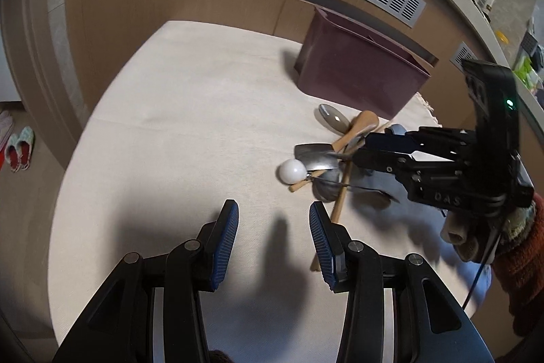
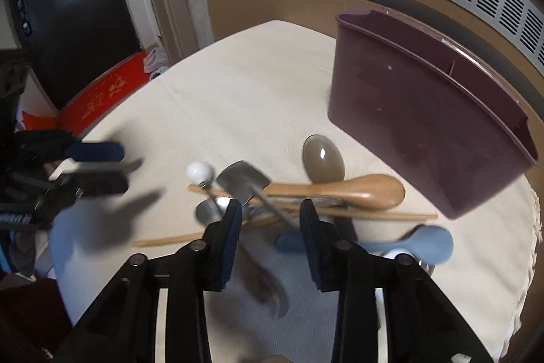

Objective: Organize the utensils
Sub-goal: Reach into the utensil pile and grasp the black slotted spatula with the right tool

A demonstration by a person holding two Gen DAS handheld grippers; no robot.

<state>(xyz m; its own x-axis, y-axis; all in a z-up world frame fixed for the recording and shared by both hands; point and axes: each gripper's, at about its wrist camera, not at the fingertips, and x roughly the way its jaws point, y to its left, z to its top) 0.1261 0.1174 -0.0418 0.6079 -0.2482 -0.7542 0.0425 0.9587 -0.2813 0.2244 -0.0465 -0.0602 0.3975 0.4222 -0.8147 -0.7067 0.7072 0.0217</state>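
The right gripper [image 2: 270,220] is hovering with its jaws parted over the tangled pile of utensils [image 2: 292,193] on the tabletop [image 2: 238,84], gripping nothing, and a thin metal handle [image 2: 272,203] is lying between its fingers. The crossed wooden spoon [image 2: 343,189] and chopsticks [image 2: 391,215] are likely to be dragged or flicked aside if the jaws close here. The left gripper [image 1: 273,216] is standing open and empty beside the pile, while the maroon holder [image 2: 425,121] is waiting just behind it.

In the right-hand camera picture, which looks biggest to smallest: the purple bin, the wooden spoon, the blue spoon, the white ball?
1. purple bin
2. wooden spoon
3. blue spoon, partly hidden by the fingers, so unsure
4. white ball
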